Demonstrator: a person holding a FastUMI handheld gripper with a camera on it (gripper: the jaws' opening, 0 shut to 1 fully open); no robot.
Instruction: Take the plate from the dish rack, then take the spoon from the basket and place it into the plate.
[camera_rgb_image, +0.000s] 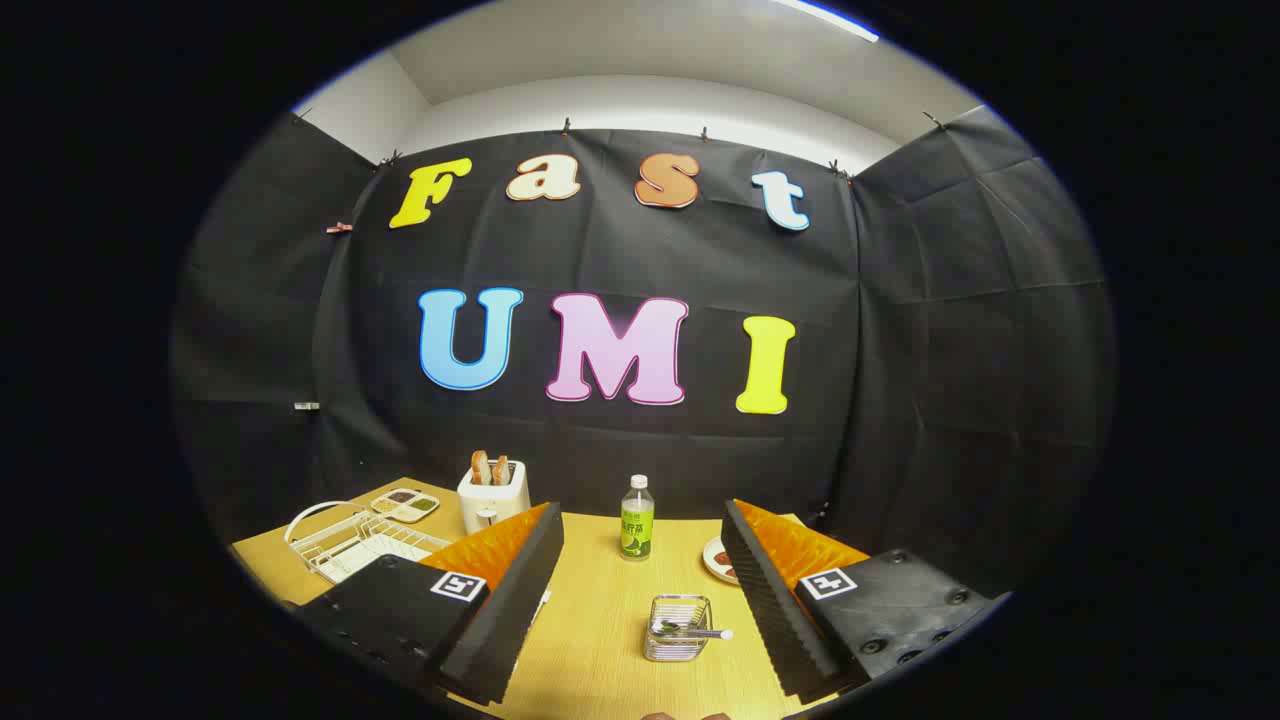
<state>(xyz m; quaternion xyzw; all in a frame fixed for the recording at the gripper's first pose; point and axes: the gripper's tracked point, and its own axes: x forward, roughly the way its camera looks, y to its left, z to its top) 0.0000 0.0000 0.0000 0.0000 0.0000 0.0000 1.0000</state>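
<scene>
Gripper view looks along a pale wooden table (600, 660), and from its left edge the first thing met is a white wire dish rack (350, 540) with a looped handle; something flat and pale lies in it, probably the plate, though I cannot tell for sure. Behind the rack, toward the far left corner, sits a small divided tray (405, 505) of grains or seeds, and next to it a white boxy toaster (493, 497) with two browned slices standing up in its slots. Near the middle of the far edge stands a clear plastic bottle (637, 531) with a green label and white cap. Just ahead of the gripper (640, 600), between its fingers, is a small square metal mesh basket (678, 628) with the slim spoon (695, 632) lying across its rim, handle toward the right. Right of the bottle, a round white dish (718, 560) with something dark on it peeks out behind the right finger. The fingers stand wide apart and hold nothing; their inner faces are ribbed and look like soft foam. The rack sits well off to the left, so the gripper must swing across. The thin wires could snag a finger, and a smooth, glazed plate may slip from a shallow pinch. The light basket could tip when the spoon is lifted.
</scene>
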